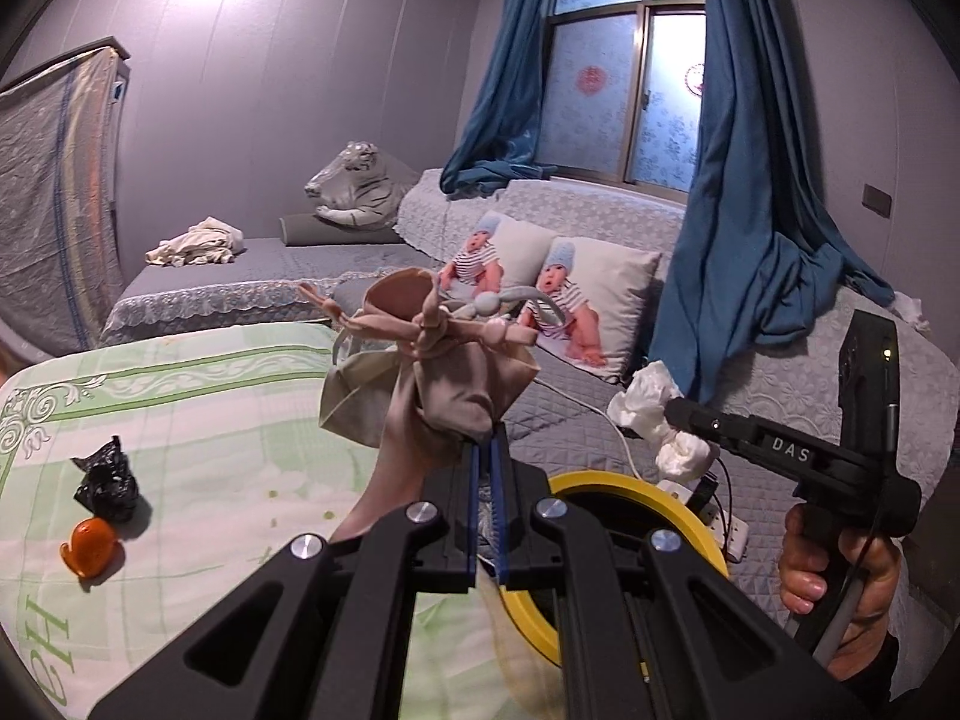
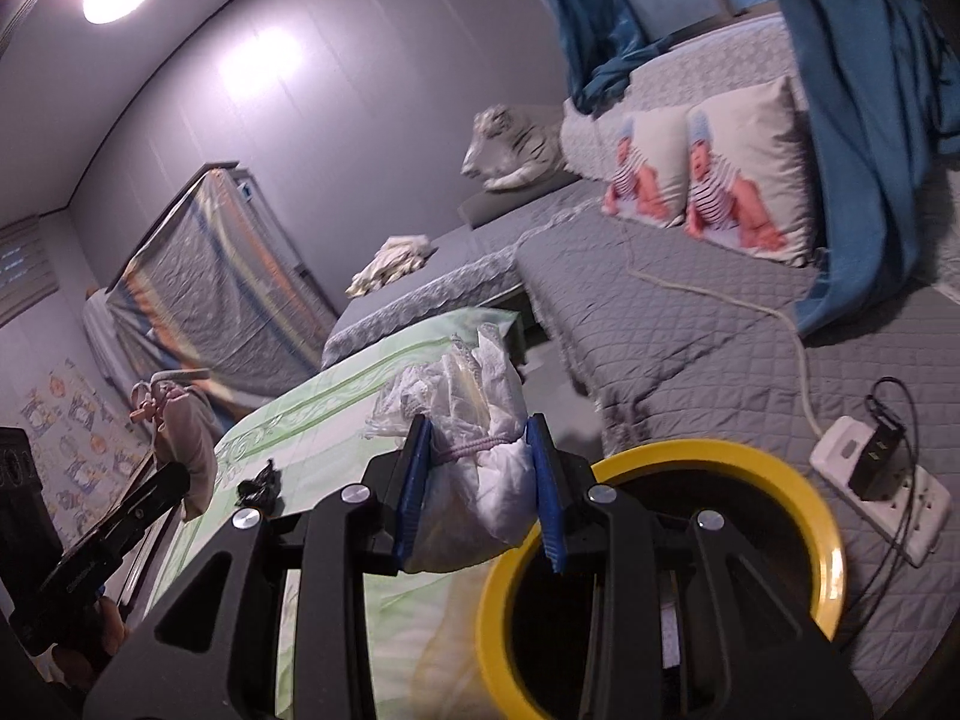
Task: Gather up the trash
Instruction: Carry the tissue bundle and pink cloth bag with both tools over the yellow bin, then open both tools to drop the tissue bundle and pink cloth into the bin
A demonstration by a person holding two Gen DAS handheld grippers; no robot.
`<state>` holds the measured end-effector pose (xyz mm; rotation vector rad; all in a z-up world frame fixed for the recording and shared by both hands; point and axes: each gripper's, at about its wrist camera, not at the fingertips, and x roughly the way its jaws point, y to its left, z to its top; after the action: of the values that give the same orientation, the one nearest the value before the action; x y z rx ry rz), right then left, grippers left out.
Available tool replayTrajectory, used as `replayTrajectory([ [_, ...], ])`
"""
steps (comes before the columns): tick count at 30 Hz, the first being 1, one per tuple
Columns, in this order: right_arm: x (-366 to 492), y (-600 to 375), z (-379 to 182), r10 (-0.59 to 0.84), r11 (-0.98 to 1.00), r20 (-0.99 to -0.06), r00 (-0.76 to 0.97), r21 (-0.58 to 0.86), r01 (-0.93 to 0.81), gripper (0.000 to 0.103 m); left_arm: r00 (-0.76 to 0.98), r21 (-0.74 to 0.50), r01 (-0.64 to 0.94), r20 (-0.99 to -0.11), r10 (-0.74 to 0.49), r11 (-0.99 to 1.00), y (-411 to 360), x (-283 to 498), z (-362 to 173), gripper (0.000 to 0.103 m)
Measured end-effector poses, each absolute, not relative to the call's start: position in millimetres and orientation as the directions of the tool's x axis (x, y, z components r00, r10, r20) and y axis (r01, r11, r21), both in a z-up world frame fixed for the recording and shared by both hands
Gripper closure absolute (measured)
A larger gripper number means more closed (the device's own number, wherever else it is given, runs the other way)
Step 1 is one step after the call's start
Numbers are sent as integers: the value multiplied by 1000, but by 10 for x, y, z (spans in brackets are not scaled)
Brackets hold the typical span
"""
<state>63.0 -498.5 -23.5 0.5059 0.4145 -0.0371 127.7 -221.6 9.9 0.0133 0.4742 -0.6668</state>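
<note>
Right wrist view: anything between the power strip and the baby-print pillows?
Only a white cable, running from the power strip across the bare grey quilt toward the pillows. The right wrist view shows it best.

**Around the room**

A plush tiger (image 1: 359, 183) lies on a grey bed (image 1: 252, 276). Two baby pillows (image 1: 576, 294) lean near blue curtains (image 1: 750, 180). A power strip (image 2: 882, 489) lies on the quilt, its cord running toward the pillows.
</note>
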Motion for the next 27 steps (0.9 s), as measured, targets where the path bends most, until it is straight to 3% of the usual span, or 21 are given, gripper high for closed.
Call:
replayTrajectory([
  [15, 371, -5389, -584, -85, 842, -426, 901, 452, 294, 72, 596, -109, 686, -483, -641, 719, -2891, 1266, -135, 100],
  [27, 309, -5531, -870, -121, 818, -481, 868, 448, 362, 72, 514, -113, 739, -542, -665, 664, -3288, 1310, -488, 100],
])
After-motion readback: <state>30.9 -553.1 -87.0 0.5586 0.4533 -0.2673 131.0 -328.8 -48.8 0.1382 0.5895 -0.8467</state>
